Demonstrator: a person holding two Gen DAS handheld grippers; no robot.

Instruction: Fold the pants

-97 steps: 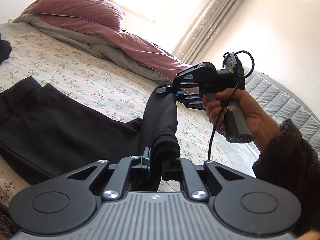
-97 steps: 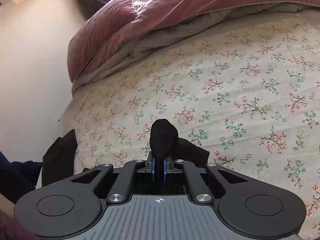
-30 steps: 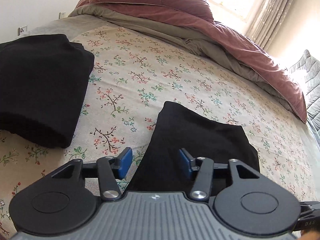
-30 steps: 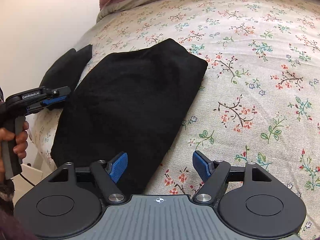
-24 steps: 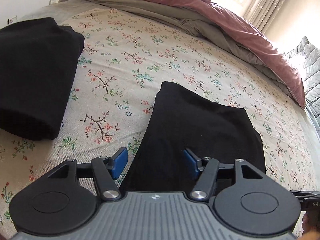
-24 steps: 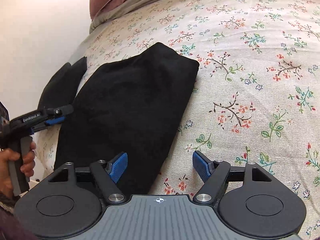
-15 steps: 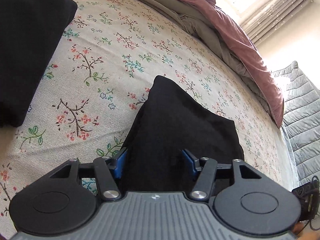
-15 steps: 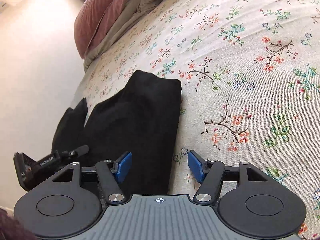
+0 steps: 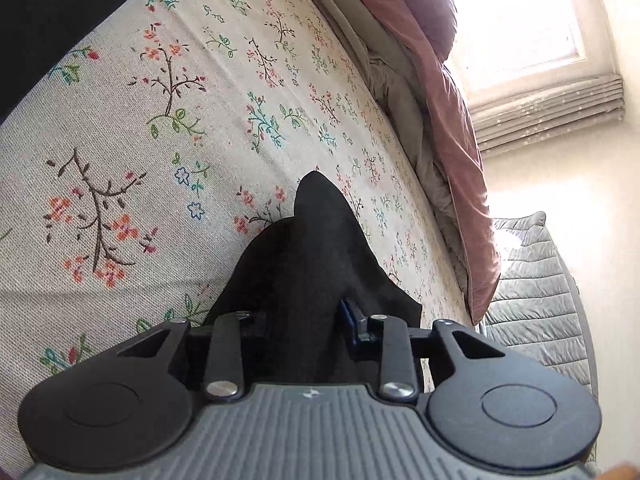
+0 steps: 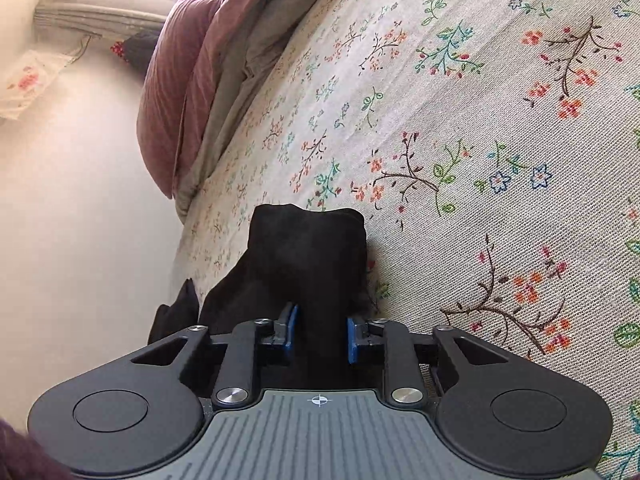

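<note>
The black pants (image 9: 316,256) lie folded in a thick bundle on the floral bedsheet (image 9: 160,128). My left gripper (image 9: 298,320) is low at the bundle's near edge, its jaws closed in on the fabric; the left finger is buried in cloth. My right gripper (image 10: 318,330) is at the other near edge of the pants (image 10: 308,256), its blue pads (image 10: 352,338) pressed against a thick fold between them.
A second folded black garment (image 9: 52,4) lies at the upper left of the left wrist view. A mauve duvet and pillow (image 10: 180,80) are piled along the far side of the bed. A grey quilt (image 9: 536,300) is at the bed's end.
Both grippers have dropped low to the folded pants' near edge and their jaws have narrowed from wide open onto the fabric.
</note>
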